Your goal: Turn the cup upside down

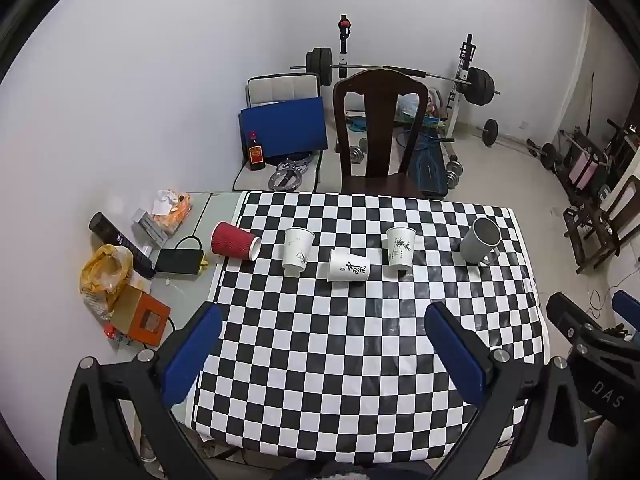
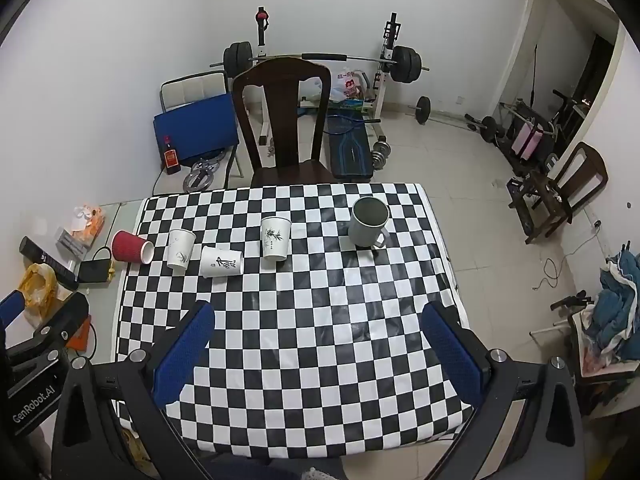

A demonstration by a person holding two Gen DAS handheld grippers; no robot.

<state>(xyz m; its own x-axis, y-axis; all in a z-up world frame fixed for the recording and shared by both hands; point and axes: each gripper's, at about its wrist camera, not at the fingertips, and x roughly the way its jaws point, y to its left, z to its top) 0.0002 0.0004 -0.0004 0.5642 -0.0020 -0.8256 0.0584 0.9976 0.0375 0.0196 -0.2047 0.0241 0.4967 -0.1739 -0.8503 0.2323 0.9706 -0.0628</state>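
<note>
Both grippers, left gripper (image 1: 322, 346) and right gripper (image 2: 318, 340), hang wide and empty over the worktop (image 2: 320, 320); ahead of them stand upright paper cups (image 2: 275, 238), well apart, likely awaiting approach.

mug (image 2: 369, 222) right of cups, chair (image 2: 282, 120) behind table (image 2: 320, 340)

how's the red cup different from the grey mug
The red cup lies on its side at the left edge of the checkered cloth; the grey mug stands upright, mouth up, near the right edge. The red cup is ribbed and has no handle; the grey mug is smooth and has a handle. Both look empty, and neither claw touches them.
</note>
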